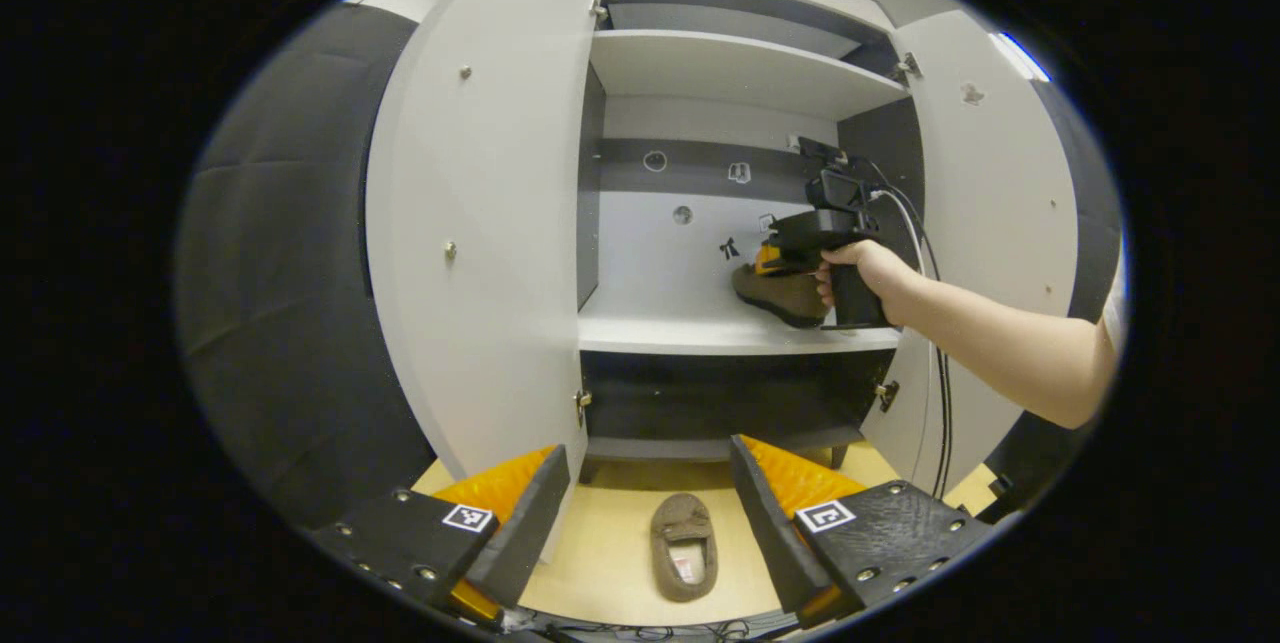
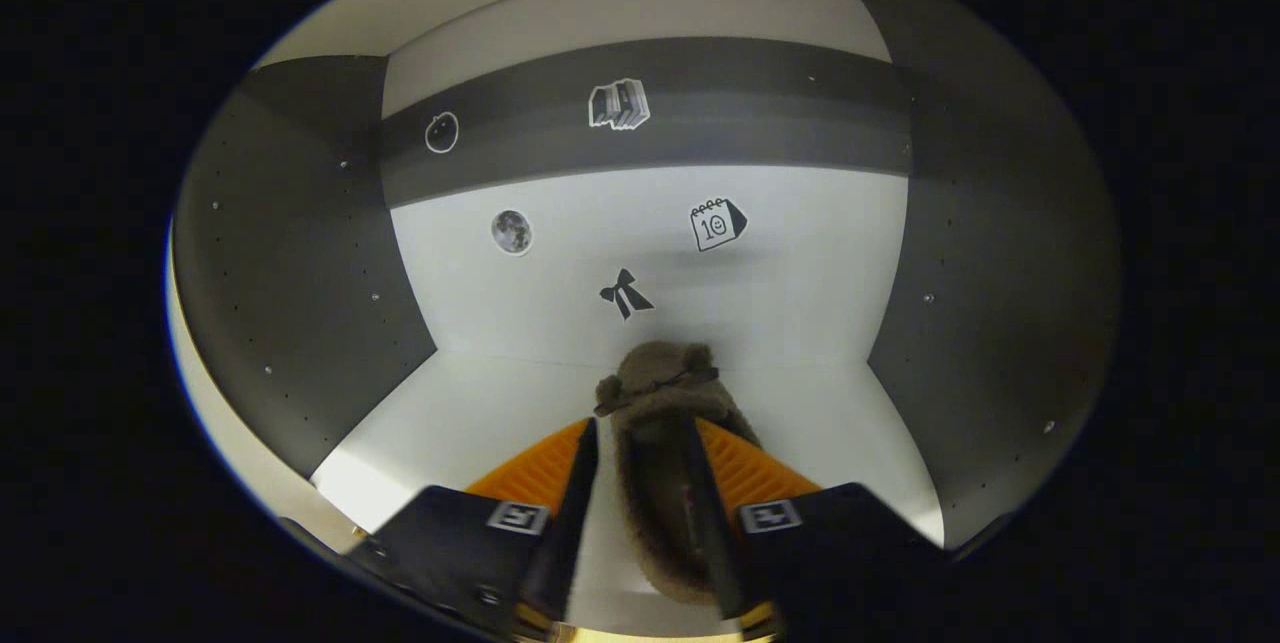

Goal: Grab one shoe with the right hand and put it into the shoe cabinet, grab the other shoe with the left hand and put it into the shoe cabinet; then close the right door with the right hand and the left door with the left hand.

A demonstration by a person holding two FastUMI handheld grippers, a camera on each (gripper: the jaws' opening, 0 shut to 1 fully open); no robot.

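Setting: white shoe cabinet [image 1: 700, 63] on a light wooden floor [image 1: 600, 553], both doors swung open.
Left door [image 1: 480, 213]: at 9 o'clock of the opening.
Right door [image 1: 1000, 203]: at 3 o'clock.
First shoe [image 2: 660, 423]: brown, lying on the middle shelf [image 1: 690, 328], toe towards the back panel.
Right hand-held gripper [image 2: 638, 513]: fingers slightly parted, one on each side of the first shoe; contact cannot be told.
Second shoe [image 1: 685, 545]: on the floor, at 6 o'clock of the cabinet.
Left hand-held gripper [image 1: 648, 513]: fingers wide apart, holding nothing, above the second shoe.
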